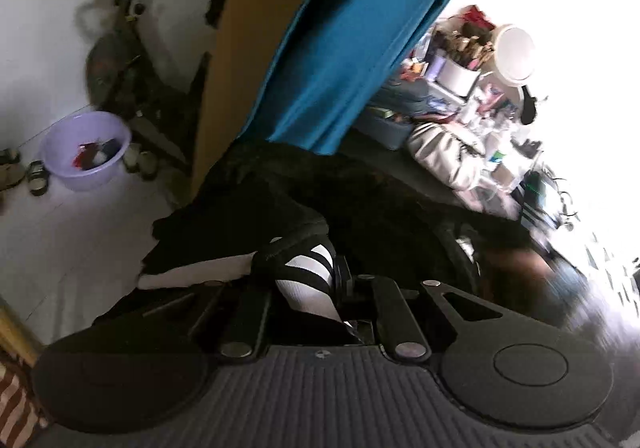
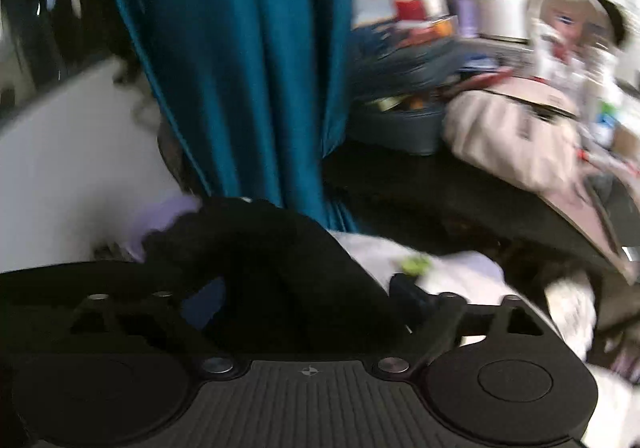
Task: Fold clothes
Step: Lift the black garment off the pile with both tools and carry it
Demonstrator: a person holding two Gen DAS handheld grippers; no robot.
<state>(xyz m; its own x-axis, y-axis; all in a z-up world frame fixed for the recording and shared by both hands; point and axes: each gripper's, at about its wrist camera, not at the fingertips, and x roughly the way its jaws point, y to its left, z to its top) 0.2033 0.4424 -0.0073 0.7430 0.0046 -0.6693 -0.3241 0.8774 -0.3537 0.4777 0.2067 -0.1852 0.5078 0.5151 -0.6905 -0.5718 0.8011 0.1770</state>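
A black garment with white stripes [image 1: 308, 268] is pinched in my left gripper [image 1: 304, 272], whose jaws are shut on a striped fold; the rest of the cloth [image 1: 248, 207] hangs ahead over the dark table edge. In the right wrist view my right gripper [image 2: 304, 288] is shut on a bunched black part of the same garment [image 2: 256, 248], which covers the fingertips. White clothes [image 2: 452, 268] lie just right of it. This view is blurred by motion.
A teal curtain [image 1: 360, 27] hangs ahead, also in the right wrist view [image 2: 248, 59]. A dark table [image 2: 460, 191] carries a beige bag [image 2: 512, 135] and much clutter [image 1: 472, 59]. On the floor stand a lilac basin [image 1: 86, 149], an exercise bike [image 1: 136, 59] and sandals [image 1: 36, 175].
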